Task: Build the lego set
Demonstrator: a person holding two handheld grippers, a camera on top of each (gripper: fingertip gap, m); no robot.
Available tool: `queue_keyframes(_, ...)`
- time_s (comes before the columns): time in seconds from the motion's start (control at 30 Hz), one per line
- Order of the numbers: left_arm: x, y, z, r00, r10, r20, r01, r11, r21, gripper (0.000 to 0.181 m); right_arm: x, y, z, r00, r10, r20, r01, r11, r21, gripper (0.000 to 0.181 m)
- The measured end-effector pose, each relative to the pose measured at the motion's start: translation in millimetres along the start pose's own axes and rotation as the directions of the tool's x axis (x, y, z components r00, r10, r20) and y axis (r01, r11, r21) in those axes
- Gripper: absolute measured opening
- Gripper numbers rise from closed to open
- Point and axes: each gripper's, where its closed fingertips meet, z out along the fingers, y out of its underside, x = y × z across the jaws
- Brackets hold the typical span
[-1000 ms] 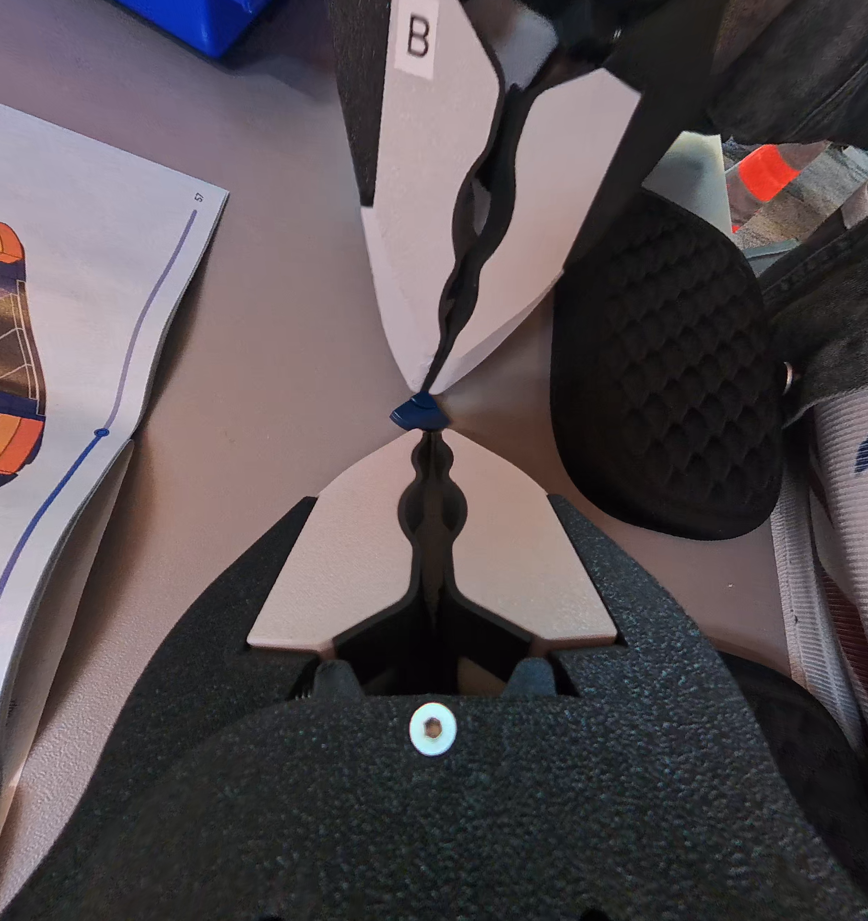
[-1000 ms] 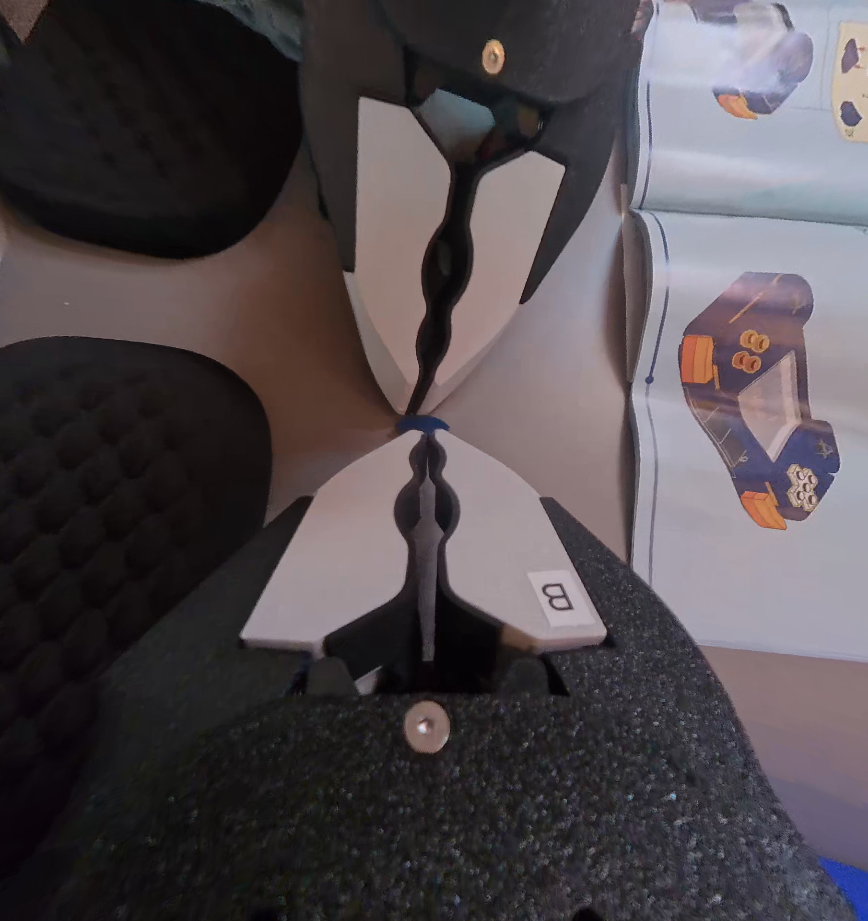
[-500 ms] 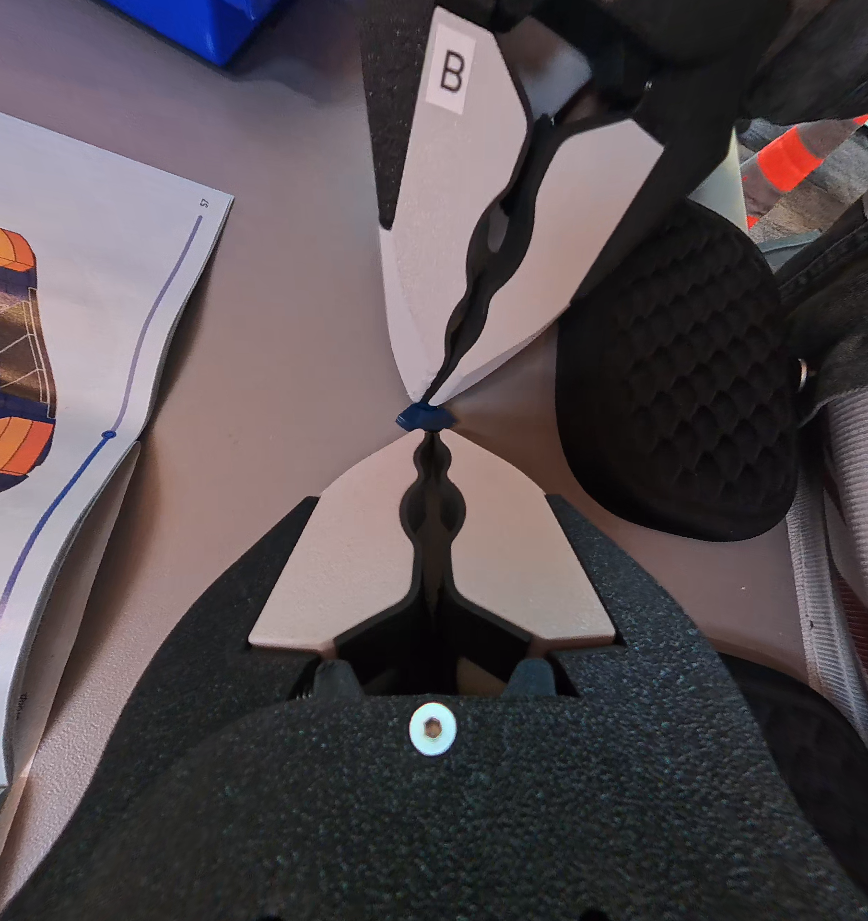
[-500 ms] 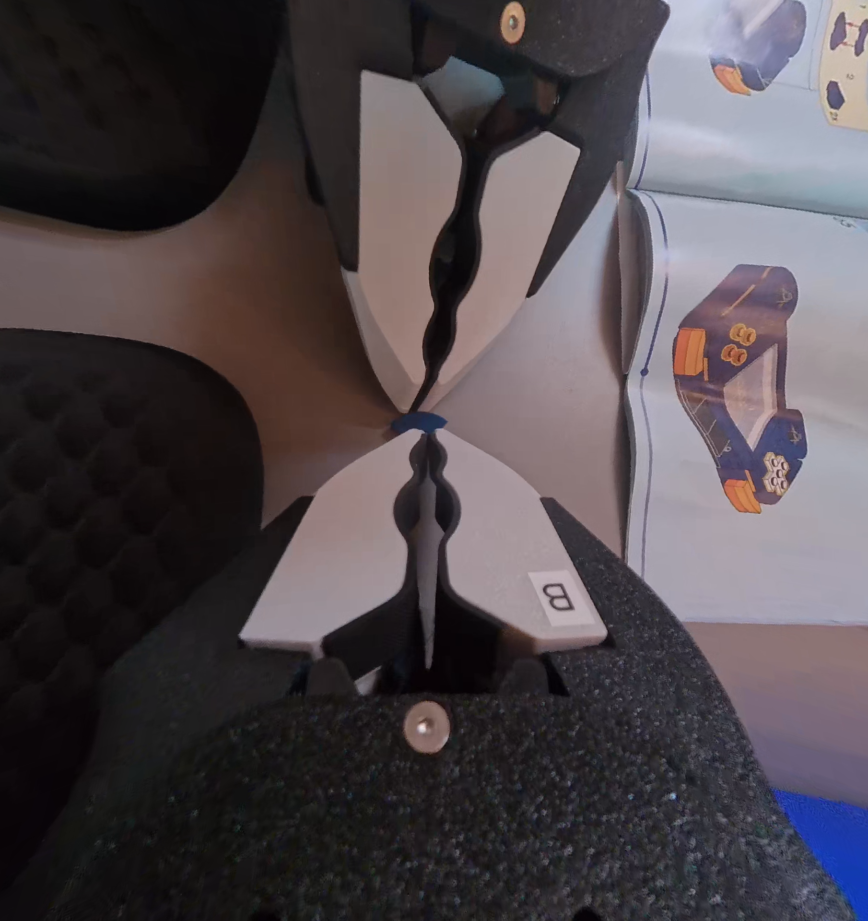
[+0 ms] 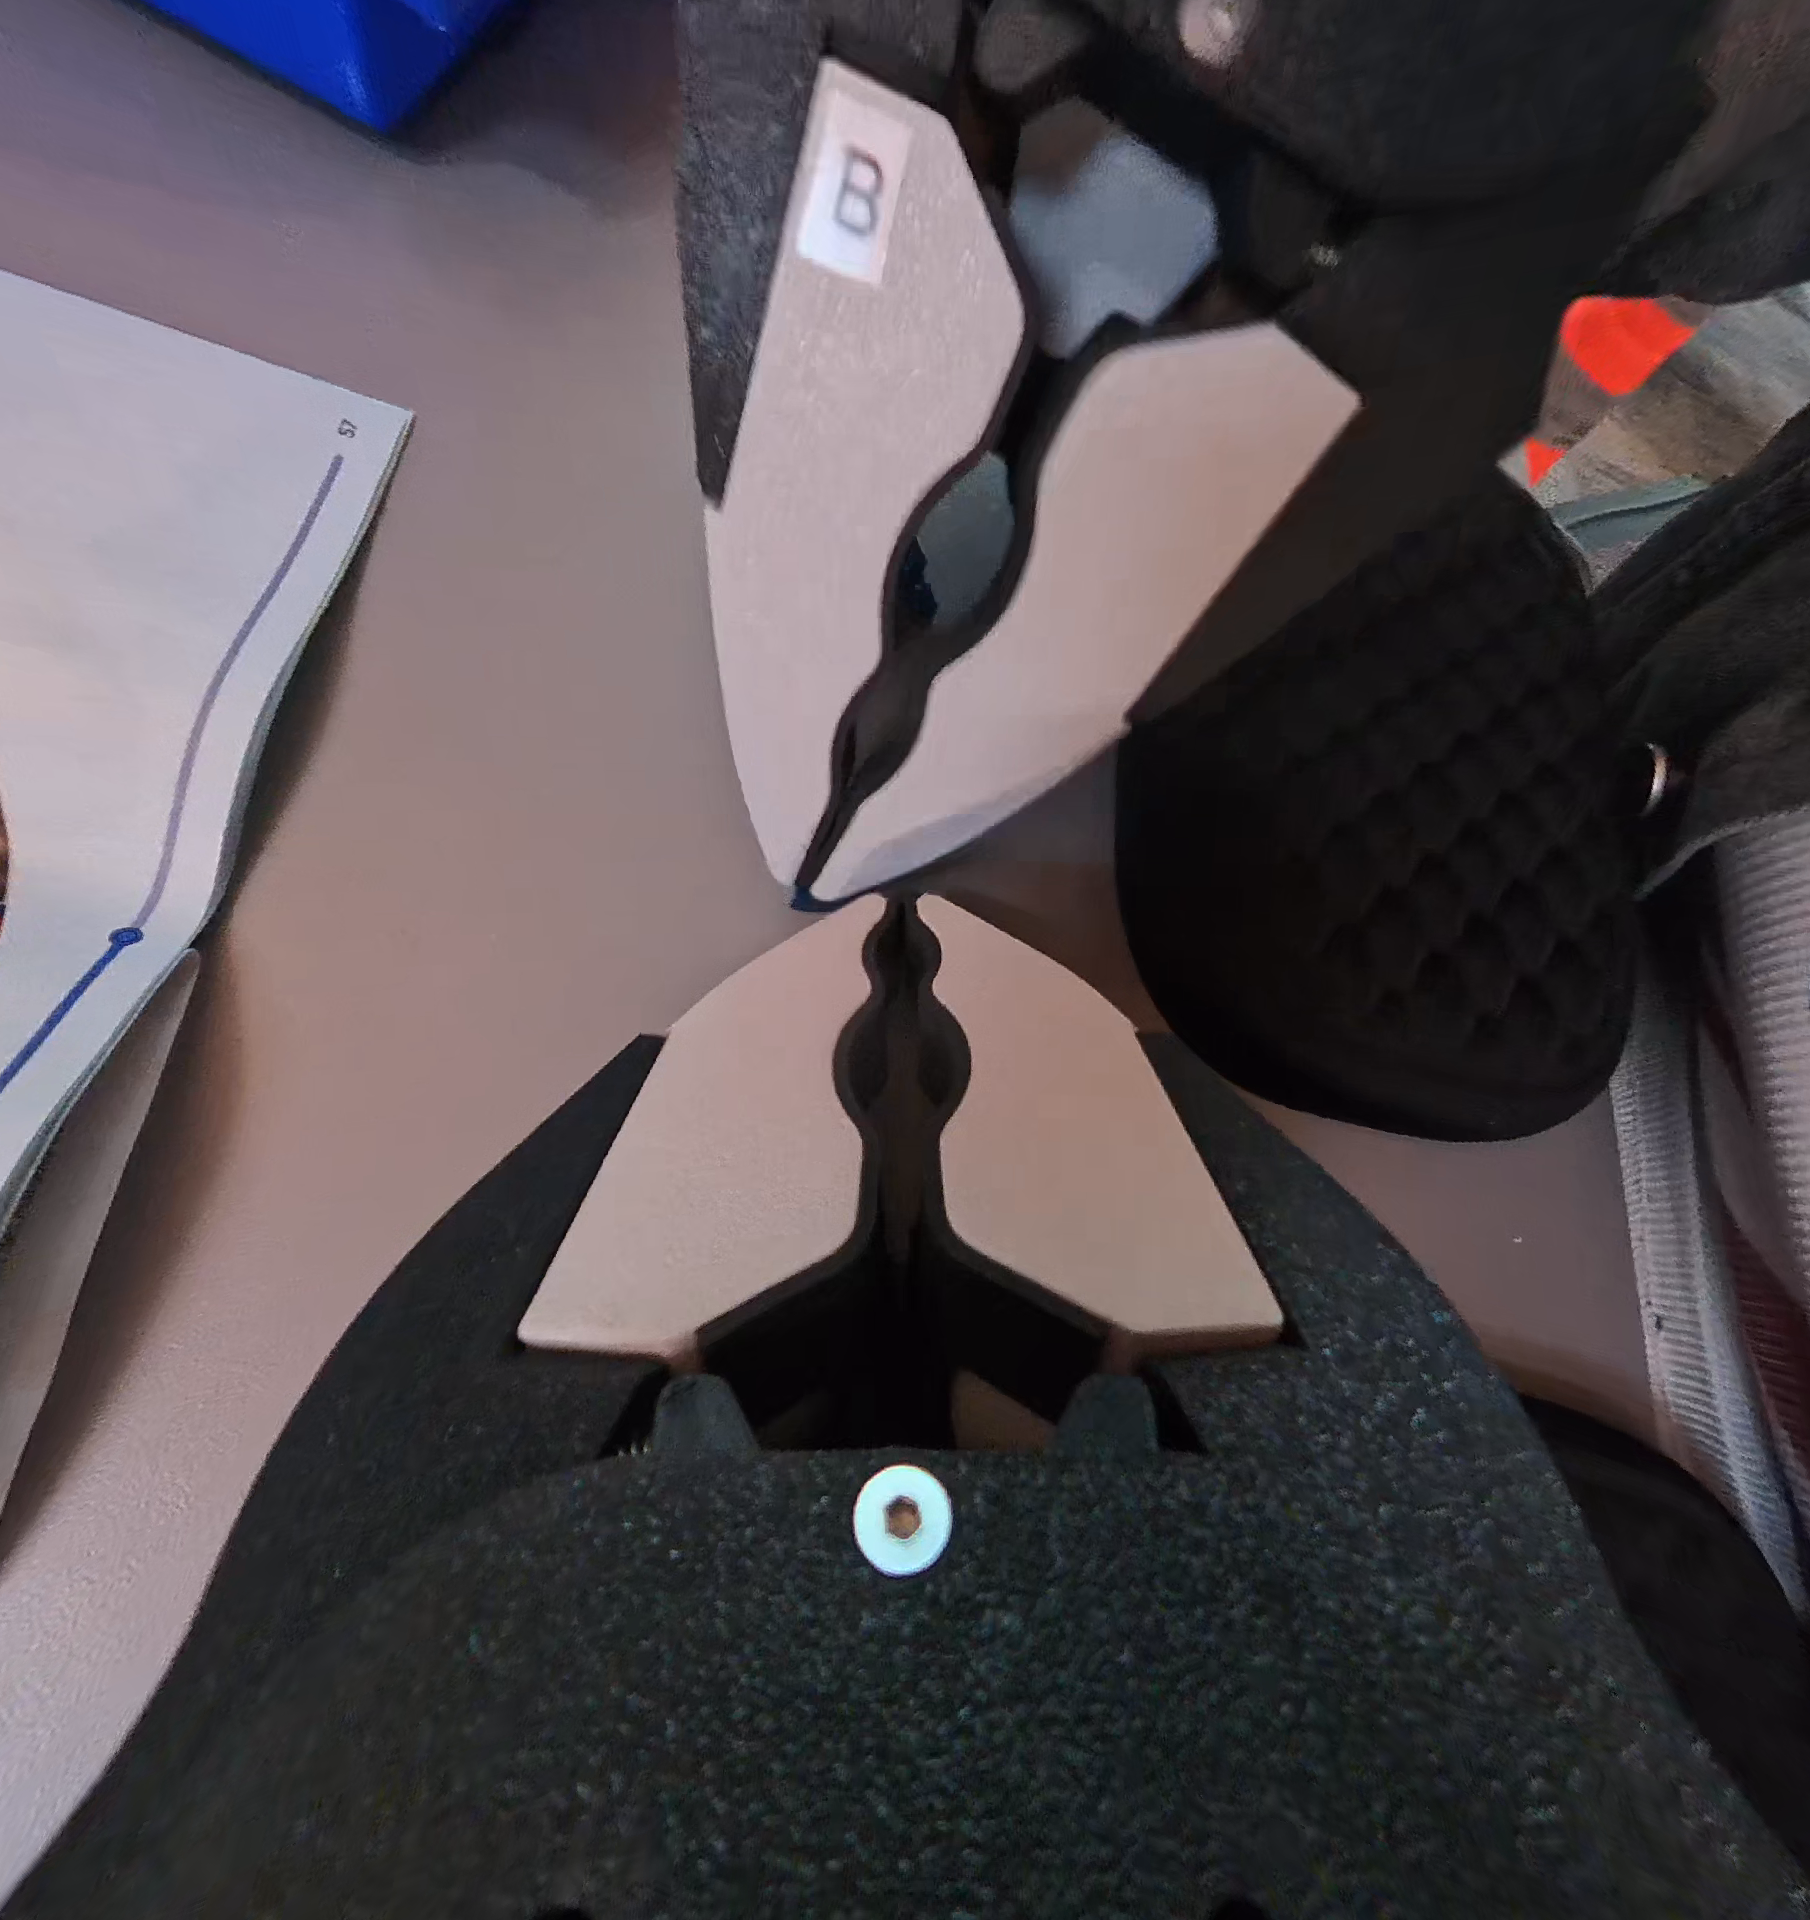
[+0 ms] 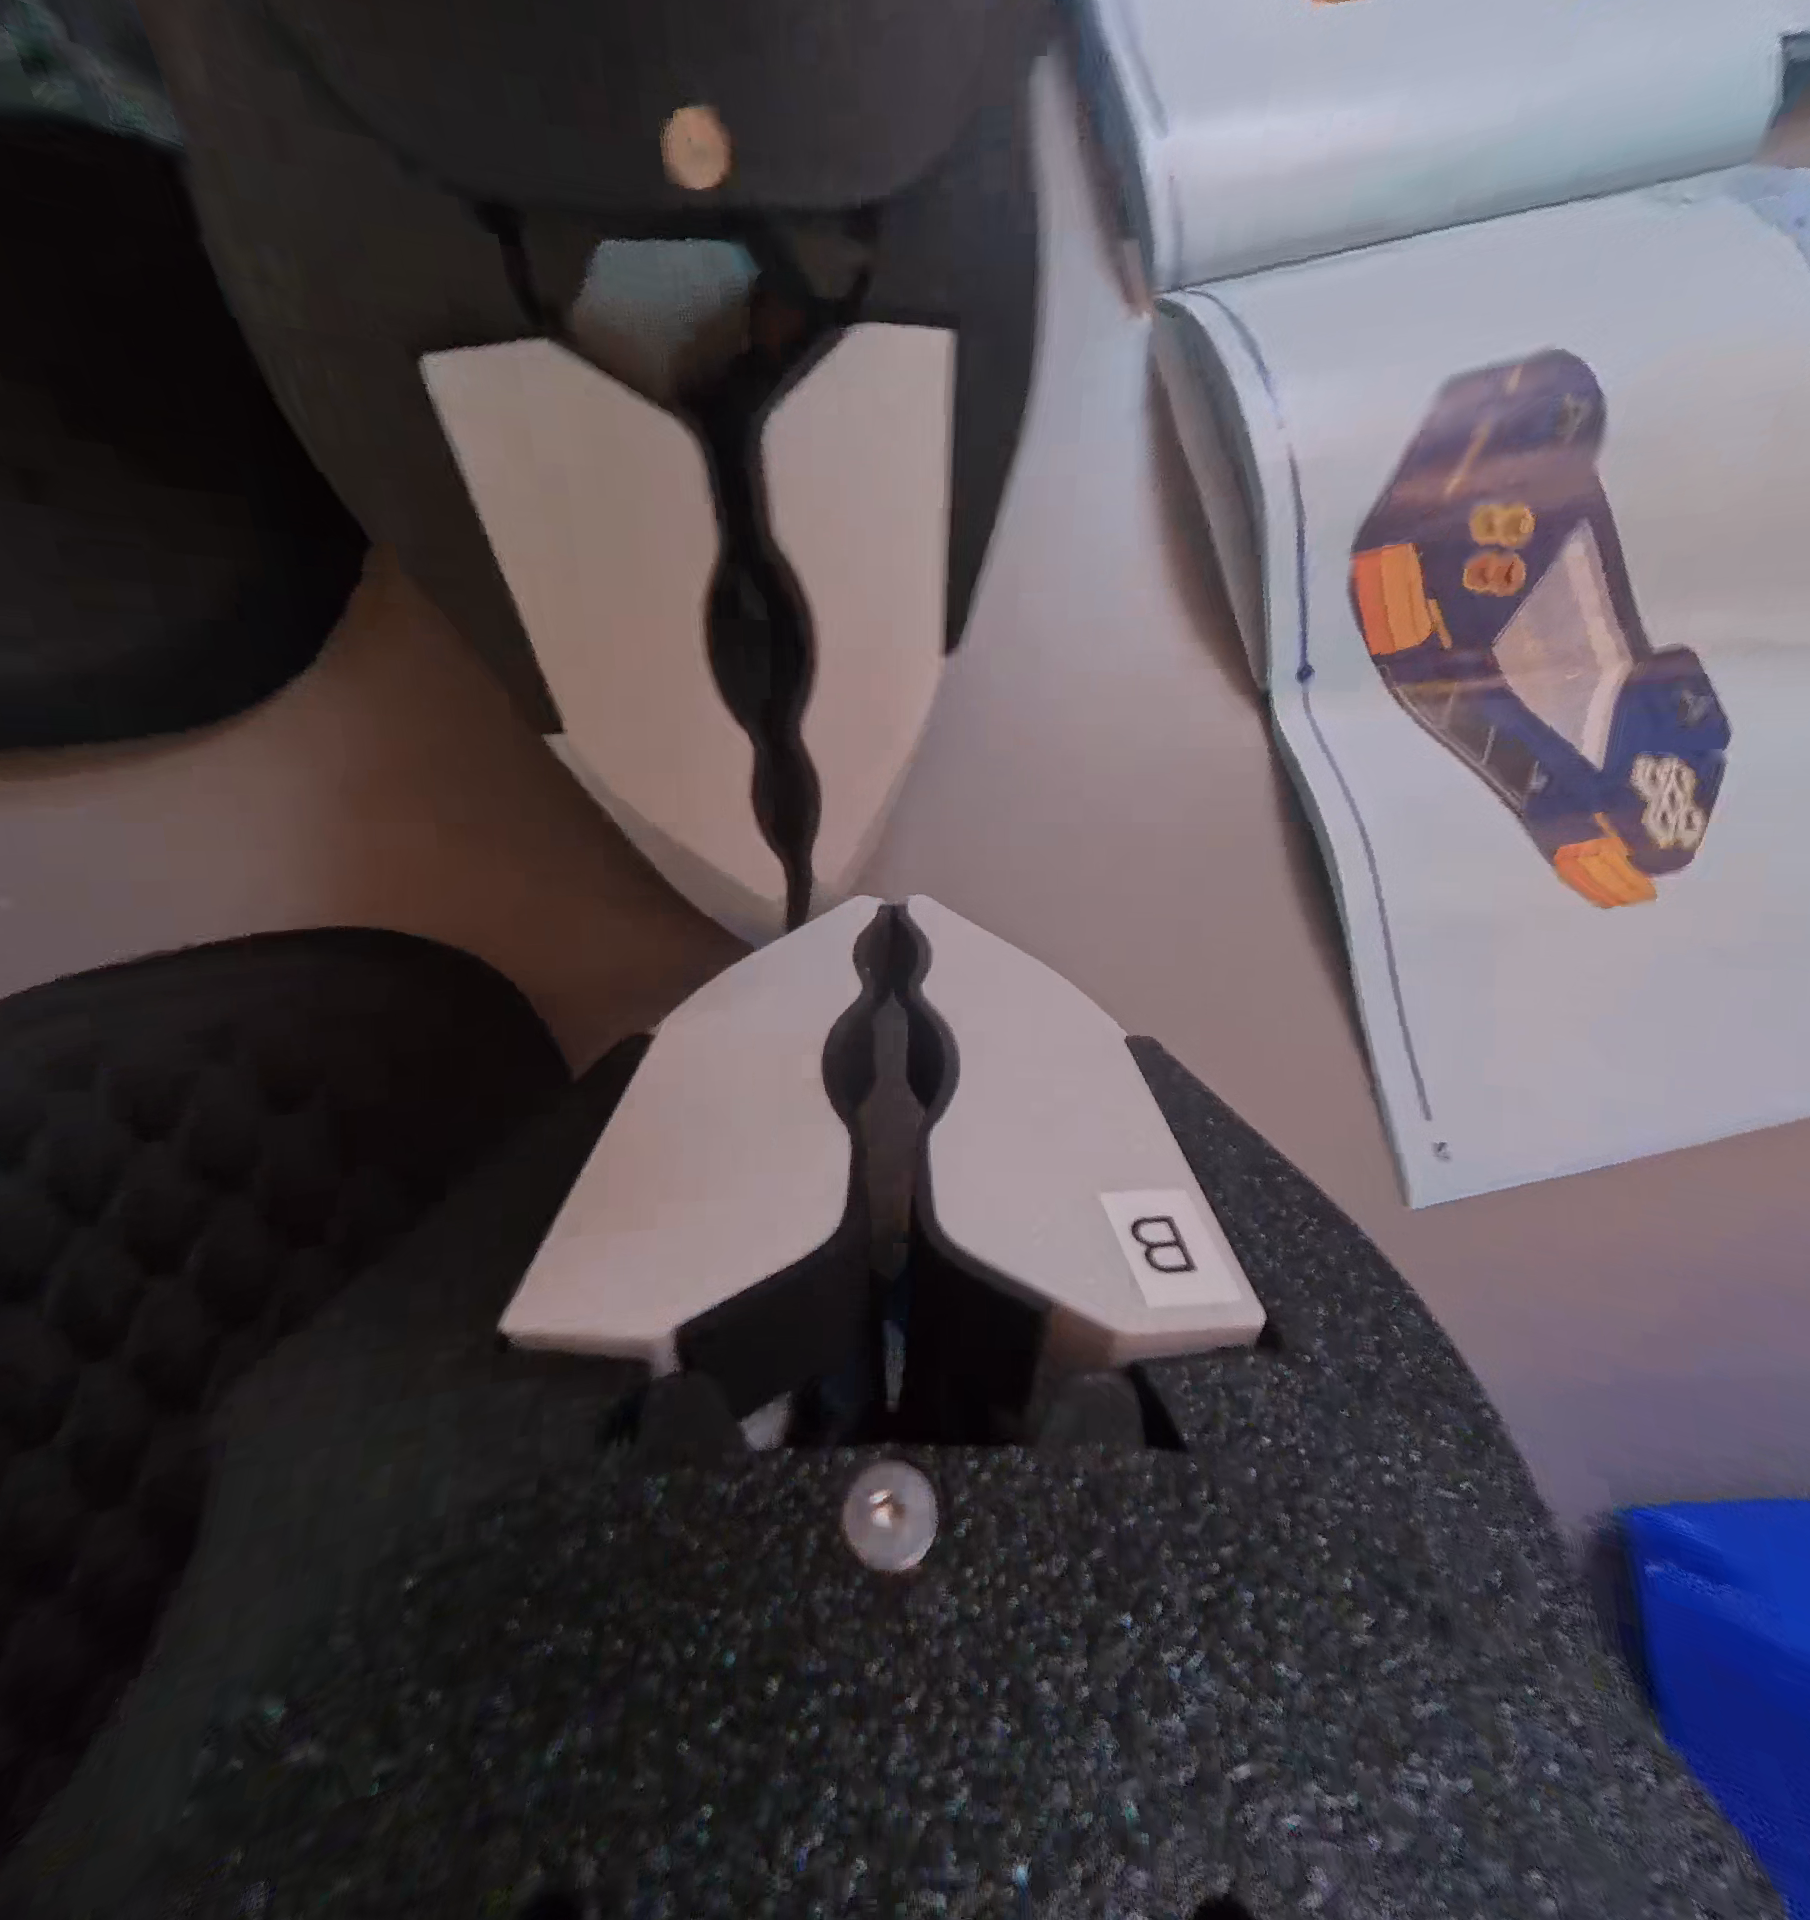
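both grippers' fingers closed tip to tip above the table [image 5: 527,665]. left gripper [image 5: 903,906] looks pressed together, empty. right gripper [image 5: 813,896] just beyond it pinches a sliver of dark blue lego piece [image 5: 805,900] at its very tips; hidden in the right wrist view. instruction booklet [image 5: 153,623] lies left of the piece. advice: regrip deeper before pressing; the hold looks marginal.

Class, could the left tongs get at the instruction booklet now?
Probably yes: the booklet lies open beside the left tongs with bare table between; the right tongs, pinching a blue piece, are ahead, not in between.
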Motion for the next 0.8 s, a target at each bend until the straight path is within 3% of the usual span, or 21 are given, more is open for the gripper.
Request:
queue_keyframes(0.13, 0, 1, -1, 1.0, -0.001, 0.0, 0.001, 1.0, 0.0, 0.0, 13, -14, -26, 0.991, 0.125, 0.055, -0.133, 0.977, 0.167, 0.0)
queue_keyframes(0.33, 0, 1, 0, 1.0, -0.002, -0.001, 0.002, 1.0, 0.0, 0.0, -1, 6, -8, 0.999, 0.019, 0.038, -0.021, 0.999, 0.039, 0.0)
queue_keyframes(0.67, -1, 0, 0, 1.0, 0.0, 0.012, 0.0, 1.0, 0.001, 0.0, 0, 4, -3, 0.996, -0.042, -0.077, 0.047, 0.997, 0.064, 0.0)
queue_keyframes(0.73, -2, 0, -1, 1.0, 0.01, 0.02, -0.01, 1.0, -0.001, 0.001, 7, 5, -9, 0.998, 0.026, -0.066, -0.02, 0.995, 0.094, 0.0)
queue_keyframes(0.8, -1, 1, -1, 0.999, 0.024, 0.031, -0.024, 1.0, -0.005, 0.002, 12, 3, -26, 0.996, 0.086, -0.022, -0.082, 0.987, 0.138, 0.012)
